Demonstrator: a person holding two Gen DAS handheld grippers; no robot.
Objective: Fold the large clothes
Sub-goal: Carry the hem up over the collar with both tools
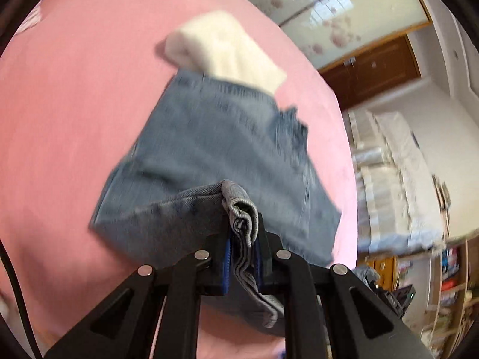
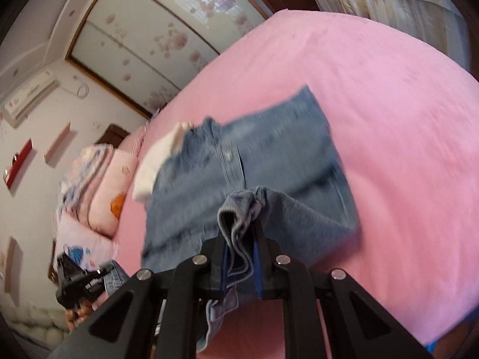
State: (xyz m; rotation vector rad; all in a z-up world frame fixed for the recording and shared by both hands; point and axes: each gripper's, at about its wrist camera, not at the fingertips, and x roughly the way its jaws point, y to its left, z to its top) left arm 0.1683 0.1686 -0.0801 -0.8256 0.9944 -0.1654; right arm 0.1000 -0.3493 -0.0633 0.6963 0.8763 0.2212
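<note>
Blue denim jeans (image 1: 209, 149) lie partly folded on a pink bed (image 1: 74, 104), blurred by motion. My left gripper (image 1: 244, 233) is shut on a bunched hem of the jeans and holds it above the bed. In the right wrist view the same jeans (image 2: 269, 155) spread over the pink bed (image 2: 404, 119). My right gripper (image 2: 241, 233) is shut on another bunched denim edge, which is also raised. A white folded cloth (image 1: 224, 48) lies at the far end of the jeans, and it is partly hidden under them in the right view (image 2: 152, 164).
Pink pillows (image 2: 101, 185) are piled at the head of the bed. A wardrobe with flowered sliding doors (image 2: 143, 30) stands behind it. White curtains (image 1: 389, 164) and a cluttered shelf (image 1: 449, 269) line the far side of the bed.
</note>
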